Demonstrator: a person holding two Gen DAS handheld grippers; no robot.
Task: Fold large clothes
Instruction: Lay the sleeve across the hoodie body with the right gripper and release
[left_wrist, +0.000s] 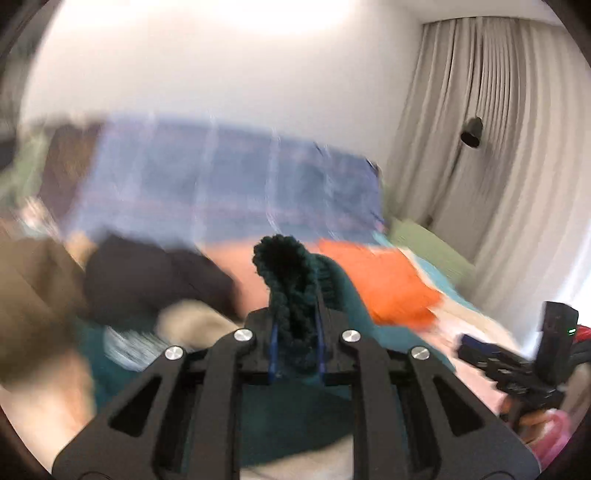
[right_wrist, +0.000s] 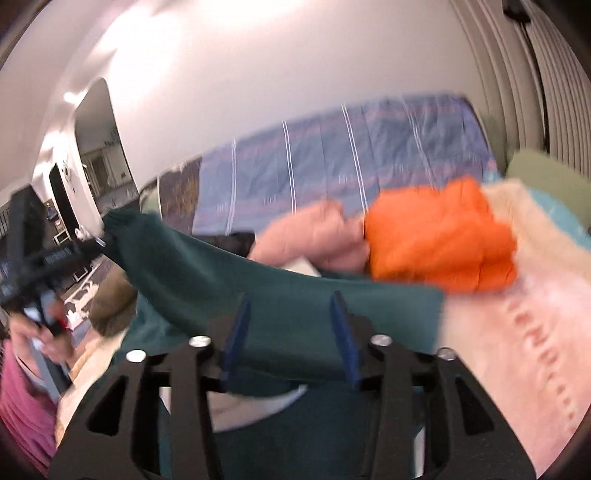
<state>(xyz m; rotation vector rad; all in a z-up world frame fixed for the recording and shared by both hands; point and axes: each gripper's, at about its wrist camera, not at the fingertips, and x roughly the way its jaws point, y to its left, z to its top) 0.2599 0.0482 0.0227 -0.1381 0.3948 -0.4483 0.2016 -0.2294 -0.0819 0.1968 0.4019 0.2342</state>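
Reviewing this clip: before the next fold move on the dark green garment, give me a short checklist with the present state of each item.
1. Left tool shut on the dark green garment: ok, ribbed edge bunched between its fingers.
2. Right tool holding the garment: not ok, jaws stand apart, cloth lies loose beneath them.
3. Garment spread flat: not ok, it hangs stretched up from the left tool.
4. Orange garment clear of the green one: cannot tell, their edges meet in the blur.
5. Bed surface beside it free: ok.

Left tongs (left_wrist: 297, 314) clamped on dark teal knit garment (left_wrist: 291, 280), orange cloth (left_wrist: 384, 284) beyond, blue striped bedding (left_wrist: 229, 184) behind
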